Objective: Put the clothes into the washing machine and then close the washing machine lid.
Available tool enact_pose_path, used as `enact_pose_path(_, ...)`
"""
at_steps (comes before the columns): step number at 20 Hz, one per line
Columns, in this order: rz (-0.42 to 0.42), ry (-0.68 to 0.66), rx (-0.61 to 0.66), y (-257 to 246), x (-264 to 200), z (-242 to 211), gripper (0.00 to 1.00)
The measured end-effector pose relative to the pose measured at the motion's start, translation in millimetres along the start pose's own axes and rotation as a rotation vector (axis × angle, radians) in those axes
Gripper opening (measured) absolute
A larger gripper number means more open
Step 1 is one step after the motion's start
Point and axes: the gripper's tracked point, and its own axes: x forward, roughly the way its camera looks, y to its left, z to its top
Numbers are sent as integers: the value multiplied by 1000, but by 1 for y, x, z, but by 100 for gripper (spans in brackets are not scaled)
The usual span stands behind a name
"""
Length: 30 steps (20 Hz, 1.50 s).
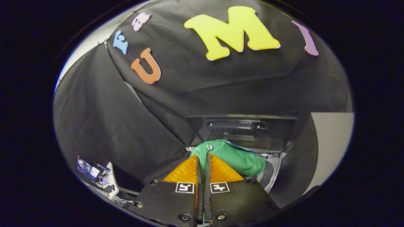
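A green garment (240, 157) is pinched between the two fingers of my gripper (203, 157), which is shut on it. The cloth bunches out just ahead of the fingertips and droops to their right. Beyond it stands the washing machine with its dark lid (243, 129) raised upright at the back. Part of the round drum opening (271, 171) shows under and to the right of the garment. The garment hangs above that opening's near rim; how much of it is inside the drum is hidden by the fingers.
Black cloth forms the booth wall behind and to the left of the machine. A pale panel (331, 142) stands to the right of the machine. A small white device with wires (101, 178) lies low to the left of the fingers.
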Motion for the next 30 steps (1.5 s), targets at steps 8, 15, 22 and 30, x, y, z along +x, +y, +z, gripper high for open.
enact_pose_path(8,-174,103,67,-50,112,-65,5)
enact_pose_path(15,-277,208,81,-84,167,-100,5)
enact_pose_path(22,-319,275,155,-105,189,-125,5)
enact_pose_path(30,-335,282,123,-106,191,-125,5)
